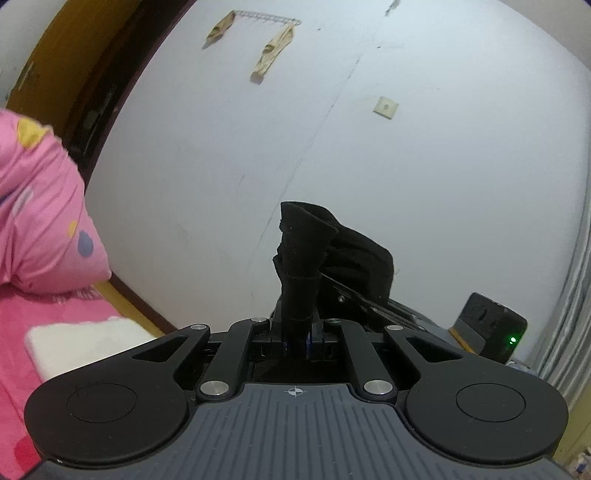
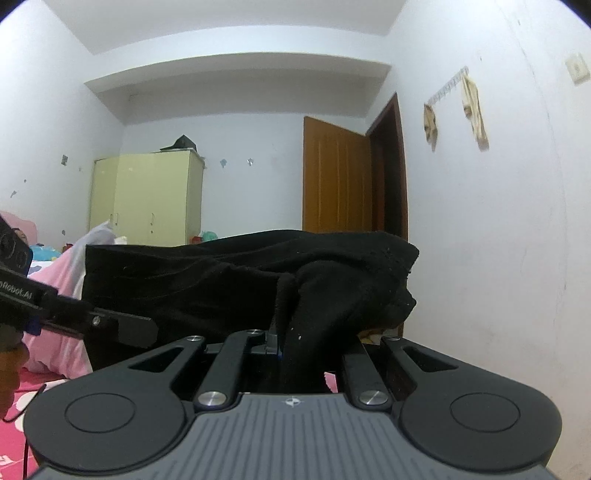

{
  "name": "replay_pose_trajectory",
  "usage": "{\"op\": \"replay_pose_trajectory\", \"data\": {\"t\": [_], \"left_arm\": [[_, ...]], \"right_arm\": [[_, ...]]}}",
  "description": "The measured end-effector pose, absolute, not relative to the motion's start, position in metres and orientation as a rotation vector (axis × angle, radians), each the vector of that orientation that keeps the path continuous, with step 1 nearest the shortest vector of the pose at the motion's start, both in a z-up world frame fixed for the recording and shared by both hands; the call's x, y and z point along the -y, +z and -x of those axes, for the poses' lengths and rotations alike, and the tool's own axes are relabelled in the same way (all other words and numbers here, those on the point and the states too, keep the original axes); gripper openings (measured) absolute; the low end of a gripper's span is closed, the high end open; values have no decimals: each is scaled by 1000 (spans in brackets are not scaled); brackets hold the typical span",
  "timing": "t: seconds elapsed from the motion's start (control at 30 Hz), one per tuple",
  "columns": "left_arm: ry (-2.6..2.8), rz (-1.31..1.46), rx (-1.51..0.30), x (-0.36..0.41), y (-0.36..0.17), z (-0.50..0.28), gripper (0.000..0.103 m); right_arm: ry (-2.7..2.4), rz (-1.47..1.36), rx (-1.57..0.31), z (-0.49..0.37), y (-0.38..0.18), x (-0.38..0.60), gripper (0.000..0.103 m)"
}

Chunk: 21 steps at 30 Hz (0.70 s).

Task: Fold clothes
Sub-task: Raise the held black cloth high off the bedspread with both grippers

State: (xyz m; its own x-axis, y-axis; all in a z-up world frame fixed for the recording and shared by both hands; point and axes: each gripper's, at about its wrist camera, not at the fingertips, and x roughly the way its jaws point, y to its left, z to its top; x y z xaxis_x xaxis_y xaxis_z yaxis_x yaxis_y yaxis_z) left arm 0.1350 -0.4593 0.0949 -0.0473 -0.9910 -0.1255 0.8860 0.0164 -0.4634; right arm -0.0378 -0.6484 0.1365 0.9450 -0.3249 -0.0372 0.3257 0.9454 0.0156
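Note:
A black garment (image 2: 229,280) hangs stretched in the air between both grippers. My left gripper (image 1: 297,332) is shut on a bunched edge of the black garment (image 1: 303,258), which stands up from its jaws against the white wall. My right gripper (image 2: 295,343) is shut on the other end of the cloth, which drapes wide across the right wrist view. The left gripper (image 2: 110,325) also shows at the left of the right wrist view, holding the cloth's far corner. The fingertips of both grippers are hidden by fabric.
A pink bed sheet (image 1: 55,306) with a pink patterned quilt (image 1: 40,206) and a white pillow (image 1: 85,343) lies to the left. A yellow wardrobe (image 2: 147,199), a brown door (image 2: 336,177) and a wall hook rack (image 1: 266,18) stand around. A black device (image 1: 487,328) with a green light sits at right.

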Motion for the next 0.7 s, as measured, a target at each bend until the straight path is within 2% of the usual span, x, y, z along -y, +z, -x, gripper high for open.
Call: {"op": "replay_pose_trajectory", "data": {"t": [0.17, 0.37, 0.7], "left_arm": [[-1542, 288, -554, 482, 70, -159, 6], [-1531, 297, -584, 492, 64, -173, 6], [-1595, 327, -552, 477, 98, -143, 6]], "right_arm": [[-306, -65, -54, 14, 106, 678, 9], [-295, -85, -46, 18, 87, 682, 9], [-282, -33, 4, 60, 119, 659, 9]]}}
